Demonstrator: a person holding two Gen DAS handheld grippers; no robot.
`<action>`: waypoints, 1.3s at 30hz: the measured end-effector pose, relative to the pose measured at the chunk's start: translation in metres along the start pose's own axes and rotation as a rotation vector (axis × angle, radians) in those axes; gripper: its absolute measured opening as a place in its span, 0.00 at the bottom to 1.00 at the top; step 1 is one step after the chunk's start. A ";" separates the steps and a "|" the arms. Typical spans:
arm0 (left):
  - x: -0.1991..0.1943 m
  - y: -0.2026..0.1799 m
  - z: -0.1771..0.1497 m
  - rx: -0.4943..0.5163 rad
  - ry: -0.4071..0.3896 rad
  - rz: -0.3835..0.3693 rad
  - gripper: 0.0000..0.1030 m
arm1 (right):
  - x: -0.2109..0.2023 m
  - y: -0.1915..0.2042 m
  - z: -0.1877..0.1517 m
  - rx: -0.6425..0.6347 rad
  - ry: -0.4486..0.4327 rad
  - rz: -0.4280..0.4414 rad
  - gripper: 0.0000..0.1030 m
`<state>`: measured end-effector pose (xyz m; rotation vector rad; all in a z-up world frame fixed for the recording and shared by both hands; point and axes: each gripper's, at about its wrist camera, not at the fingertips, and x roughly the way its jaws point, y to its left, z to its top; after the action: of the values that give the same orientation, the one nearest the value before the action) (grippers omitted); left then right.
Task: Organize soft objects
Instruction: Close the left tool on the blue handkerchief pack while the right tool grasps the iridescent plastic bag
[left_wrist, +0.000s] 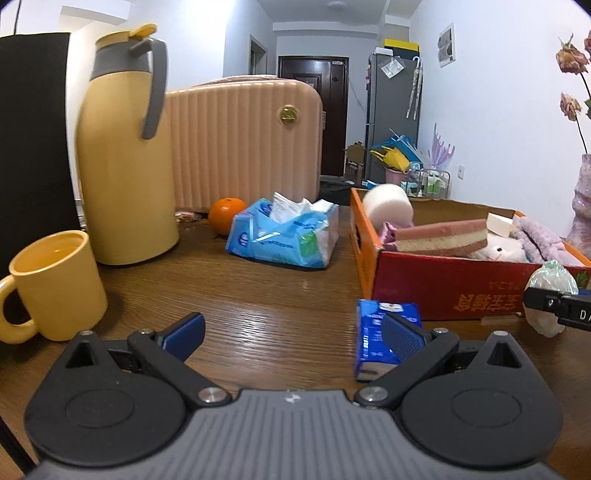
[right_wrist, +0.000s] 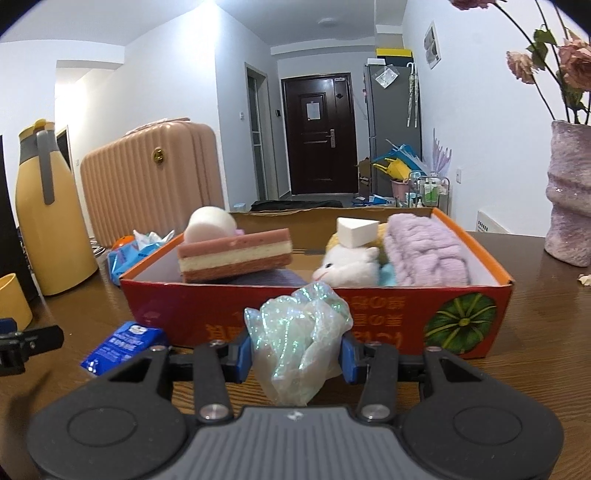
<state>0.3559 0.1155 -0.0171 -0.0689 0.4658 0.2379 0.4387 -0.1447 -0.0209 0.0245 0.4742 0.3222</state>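
Right tongs (right_wrist: 297, 352) clamped on iridescent bag (right_wrist: 299, 328); lift clear of the near wall of the box (right_wrist: 258, 328), drop inside. Left tongs (left_wrist: 291, 332) apart beside tissue pack (left_wrist: 373, 332).

My right gripper (right_wrist: 297, 354) pinches a crumpled, iridescent translucent mesh puff (right_wrist: 299, 332), its blue pads pressing into both sides, just in front of the red-and-orange cardboard box (right_wrist: 369, 325). Inside that box lie a pink-and-cream layered sponge (right_wrist: 234, 254) tilted at the left, a white foam cylinder (right_wrist: 208, 223) behind it, a white plush toy (right_wrist: 347, 264) in the middle with a white wedge-shaped sponge (right_wrist: 356, 230) on top, and a fluffy lilac knitted cloth (right_wrist: 424, 251) at the right. A small blue tissue packet (left_wrist: 380, 332) lies on the tabletop just beside the box.
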 end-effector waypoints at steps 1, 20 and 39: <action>0.001 -0.004 0.000 0.002 0.004 -0.003 1.00 | -0.001 -0.003 0.000 0.001 -0.002 -0.001 0.44; 0.037 -0.057 -0.002 0.046 0.136 -0.091 1.00 | -0.012 -0.046 0.000 0.013 -0.027 -0.049 0.44; 0.075 -0.073 0.003 0.064 0.259 -0.099 0.93 | -0.009 -0.045 -0.001 0.010 -0.017 -0.045 0.44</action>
<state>0.4393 0.0610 -0.0477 -0.0606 0.7256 0.1173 0.4445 -0.1905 -0.0223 0.0266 0.4589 0.2748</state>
